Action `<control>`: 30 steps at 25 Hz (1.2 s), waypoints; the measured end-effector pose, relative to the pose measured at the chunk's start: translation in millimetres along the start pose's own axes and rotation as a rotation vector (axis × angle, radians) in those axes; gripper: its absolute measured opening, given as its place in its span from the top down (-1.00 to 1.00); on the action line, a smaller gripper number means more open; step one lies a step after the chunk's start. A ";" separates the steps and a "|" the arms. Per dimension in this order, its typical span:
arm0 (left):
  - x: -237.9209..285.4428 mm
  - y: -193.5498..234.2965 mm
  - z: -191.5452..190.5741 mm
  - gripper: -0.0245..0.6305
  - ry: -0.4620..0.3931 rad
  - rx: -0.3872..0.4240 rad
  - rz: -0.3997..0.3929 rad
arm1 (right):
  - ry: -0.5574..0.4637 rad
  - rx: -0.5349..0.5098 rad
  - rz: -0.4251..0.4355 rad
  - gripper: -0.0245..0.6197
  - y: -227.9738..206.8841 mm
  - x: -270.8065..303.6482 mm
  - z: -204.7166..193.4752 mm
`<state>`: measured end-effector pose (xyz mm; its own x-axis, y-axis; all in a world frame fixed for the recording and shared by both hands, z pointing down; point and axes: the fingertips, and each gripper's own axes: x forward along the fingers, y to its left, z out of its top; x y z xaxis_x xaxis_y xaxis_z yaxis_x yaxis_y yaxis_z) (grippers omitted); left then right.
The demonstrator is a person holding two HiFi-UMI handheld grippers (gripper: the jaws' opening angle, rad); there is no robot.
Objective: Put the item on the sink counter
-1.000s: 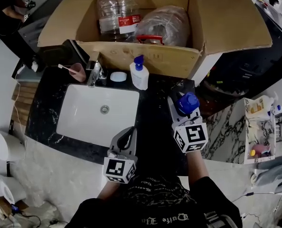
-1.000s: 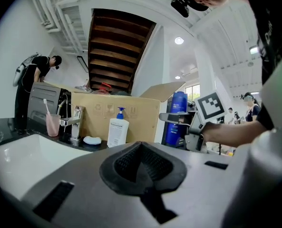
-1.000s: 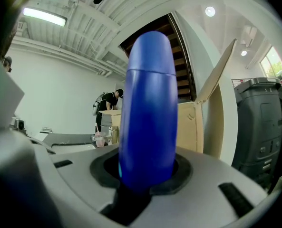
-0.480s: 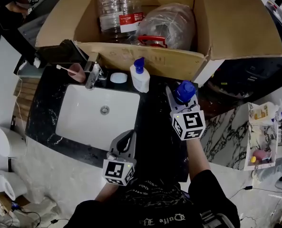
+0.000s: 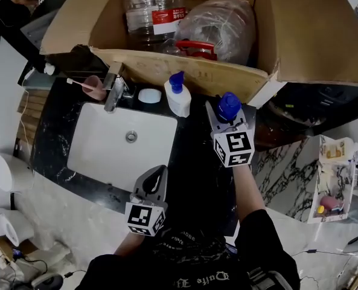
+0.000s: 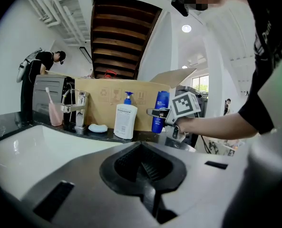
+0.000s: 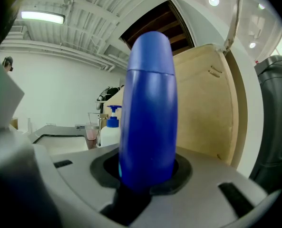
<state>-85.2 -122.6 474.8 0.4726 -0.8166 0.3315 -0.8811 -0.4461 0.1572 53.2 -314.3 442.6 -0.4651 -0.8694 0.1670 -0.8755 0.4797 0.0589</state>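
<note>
A blue bottle (image 5: 229,106) stands upright between the jaws of my right gripper (image 5: 224,117), which is shut on its lower body. It is over the dark sink counter (image 5: 194,162), right of the white pump bottle (image 5: 179,96) and close to the cardboard box. The left gripper view shows the blue bottle (image 6: 160,111) low by the counter; whether its base touches I cannot tell. The bottle (image 7: 148,108) fills the right gripper view. My left gripper (image 5: 159,175) is shut and empty, near the counter's front edge beside the white basin (image 5: 121,147).
A large open cardboard box (image 5: 185,71) with a big water jug and a bagged item stands along the back. A faucet (image 5: 113,92), a soap dish (image 5: 149,95) and a pink cup with a toothbrush (image 5: 94,88) sit behind the basin. A person stands far left.
My right gripper has carried the blue bottle away from me, toward the box and a little left. The left gripper has barely shifted.
</note>
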 end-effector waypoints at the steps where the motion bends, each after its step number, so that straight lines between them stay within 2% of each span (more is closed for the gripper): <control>1: 1.5 0.6 -1.4 0.91 0.006 0.001 0.001 | 0.003 0.001 0.001 0.59 -1.8 3.8 -2.7; 7: 9.2 7.3 -5.9 0.91 0.038 0.010 0.008 | 0.014 0.021 0.010 0.59 -7.8 21.1 -19.6; 16: 15.3 16.6 -10.2 0.91 0.069 0.013 0.024 | 0.038 0.000 0.031 0.59 -5.4 37.1 -41.8; 27: 17.5 17.2 -11.9 0.91 0.075 0.009 0.032 | -0.001 -0.050 0.048 0.57 -3.9 38.8 -41.4; 28: 17.1 17.0 -12.0 0.90 0.074 0.008 0.033 | 0.004 -0.048 0.053 0.55 -3.1 38.5 -42.2; 29: 16.9 16.7 -11.9 0.91 0.072 0.007 0.035 | 0.013 -0.039 0.065 0.41 -2.1 38.0 -43.2; 30: 16.7 16.6 -11.6 0.91 0.069 0.006 0.036 | 0.020 -0.025 0.080 0.16 -0.8 37.2 -43.3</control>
<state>-92.1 -139.4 493.7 0.4377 -0.8051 0.4003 -0.8973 -0.4192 0.1382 42.3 -341.9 491.4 -0.5309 -0.8255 0.1915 -0.8318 0.5508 0.0689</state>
